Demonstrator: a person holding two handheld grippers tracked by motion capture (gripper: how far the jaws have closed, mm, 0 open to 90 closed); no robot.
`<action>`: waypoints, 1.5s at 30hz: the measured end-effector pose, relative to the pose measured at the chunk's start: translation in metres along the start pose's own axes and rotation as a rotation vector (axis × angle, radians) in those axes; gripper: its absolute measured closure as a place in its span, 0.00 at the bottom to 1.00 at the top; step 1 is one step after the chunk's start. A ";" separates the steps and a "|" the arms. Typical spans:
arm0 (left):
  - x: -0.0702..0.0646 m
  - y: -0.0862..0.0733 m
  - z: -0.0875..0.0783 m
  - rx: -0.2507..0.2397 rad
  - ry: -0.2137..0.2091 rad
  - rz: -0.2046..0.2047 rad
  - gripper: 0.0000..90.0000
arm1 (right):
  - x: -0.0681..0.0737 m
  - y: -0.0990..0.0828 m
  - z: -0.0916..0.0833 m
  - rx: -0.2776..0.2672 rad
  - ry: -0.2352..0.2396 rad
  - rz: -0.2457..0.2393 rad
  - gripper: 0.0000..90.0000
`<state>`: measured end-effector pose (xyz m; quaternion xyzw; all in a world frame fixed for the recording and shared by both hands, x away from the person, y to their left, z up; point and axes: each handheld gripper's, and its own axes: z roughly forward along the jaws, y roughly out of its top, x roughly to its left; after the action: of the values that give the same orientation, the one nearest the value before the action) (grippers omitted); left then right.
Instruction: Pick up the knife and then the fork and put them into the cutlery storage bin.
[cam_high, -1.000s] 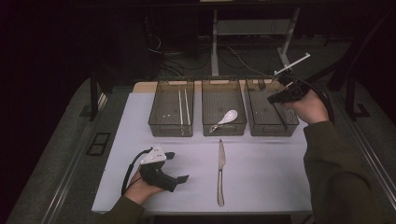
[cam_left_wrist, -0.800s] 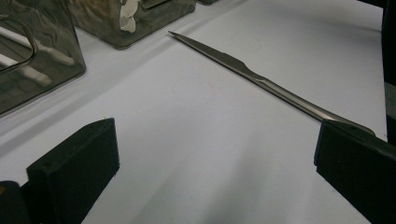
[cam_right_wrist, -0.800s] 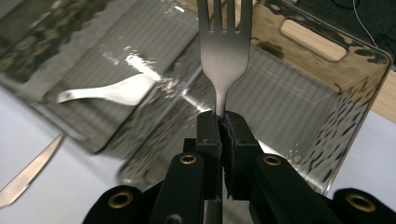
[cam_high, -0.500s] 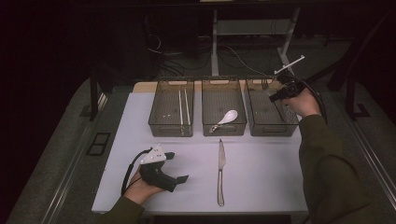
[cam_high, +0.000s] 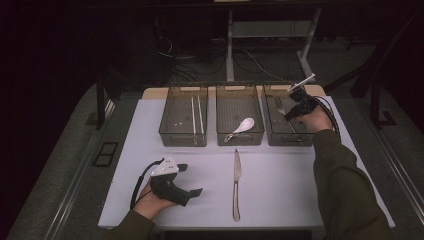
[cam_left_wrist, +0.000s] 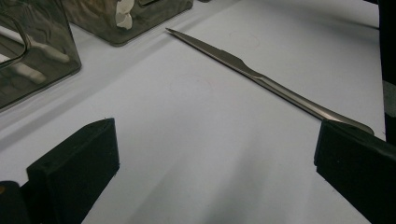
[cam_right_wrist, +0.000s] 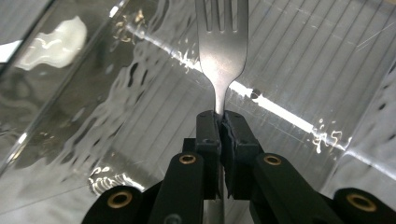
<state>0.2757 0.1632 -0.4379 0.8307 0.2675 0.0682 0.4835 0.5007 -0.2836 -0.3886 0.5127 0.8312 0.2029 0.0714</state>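
Note:
My right gripper (cam_high: 294, 107) is shut on a metal fork (cam_right_wrist: 222, 42), its tines pointing ahead, held low inside the right-hand clear bin (cam_high: 278, 136). In the right gripper view the jaws pinch the fork's neck above the bin's ribbed floor (cam_right_wrist: 299, 60). My left gripper (cam_high: 190, 180) rests on the white table (cam_high: 280, 200) at the front left, jaws wide open and bare. A table knife (cam_high: 236, 184) lies lengthwise near the middle front; in the left gripper view the knife (cam_left_wrist: 261, 79) lies ahead of the open pads (cam_left_wrist: 74, 163).
Three clear bins stand in a row at the back. The left bin (cam_high: 167, 131) holds chopsticks (cam_high: 196, 113), the middle bin (cam_high: 224, 136) a white spoon (cam_high: 242, 126). The table's front edge is close to my left hand. Dark floor and cables lie beyond the table.
My right gripper has come down and toward the left with the fork, from above the right bin's far corner into the bin. The left gripper and the knife have stayed put.

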 end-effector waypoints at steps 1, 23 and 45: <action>0.000 0.000 0.000 -0.001 0.000 0.000 0.00 | 0.000 0.000 0.002 0.003 0.002 0.004 0.94; 0.000 0.000 0.000 0.000 0.001 0.000 0.00 | -0.001 0.000 -0.013 -0.082 0.010 0.051 0.68; -0.001 0.000 0.000 0.003 0.002 0.006 0.00 | 0.043 -0.049 -0.070 -0.287 0.159 -0.101 0.93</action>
<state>0.2752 0.1625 -0.4377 0.8321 0.2656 0.0699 0.4819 0.4176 -0.2832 -0.3414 0.4373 0.8212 0.3557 0.0880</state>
